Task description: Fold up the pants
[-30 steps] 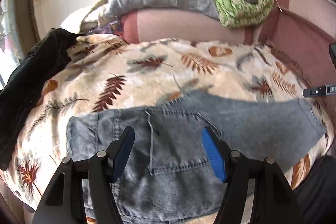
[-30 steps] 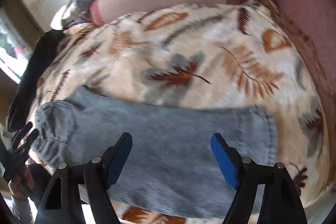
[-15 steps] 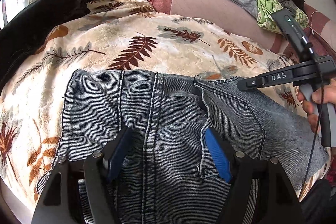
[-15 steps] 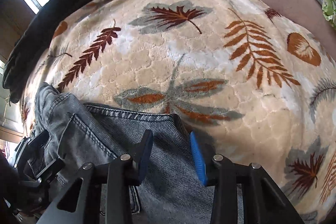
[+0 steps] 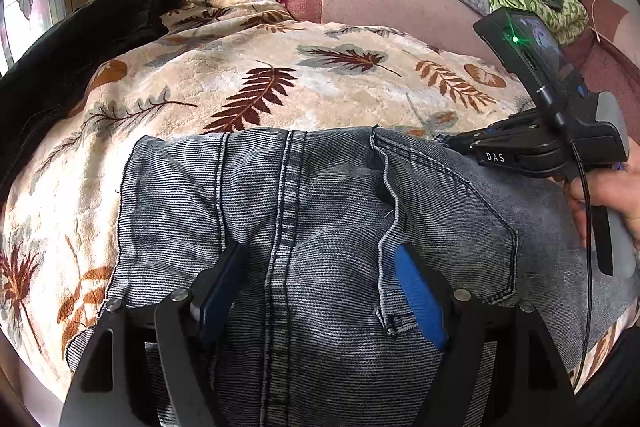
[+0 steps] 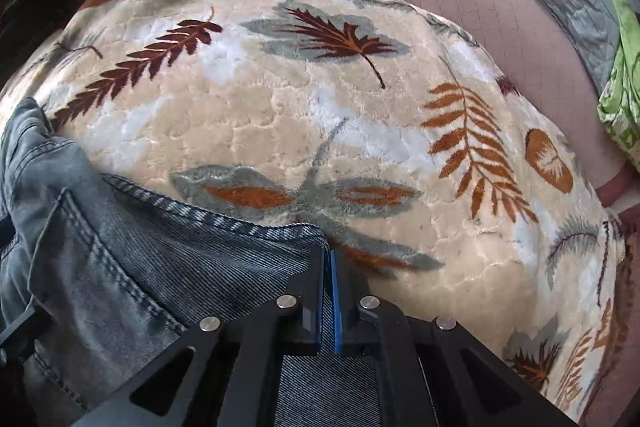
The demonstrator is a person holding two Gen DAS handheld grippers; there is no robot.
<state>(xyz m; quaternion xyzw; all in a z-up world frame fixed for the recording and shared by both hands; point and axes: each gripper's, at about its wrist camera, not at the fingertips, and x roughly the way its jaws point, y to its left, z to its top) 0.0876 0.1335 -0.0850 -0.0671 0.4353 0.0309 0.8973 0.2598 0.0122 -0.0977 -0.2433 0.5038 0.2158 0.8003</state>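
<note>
A leaf-print blanket covers the bed, filling the middle of both views. The grey jeans lie spread across its lower half, waistband and back pocket facing up. Low in the left view, the left gripper hangs over the seat seam, fingers wide apart, gripping nothing. The right gripper is pinched closed on the jeans' edge, bottom centre.
</note>
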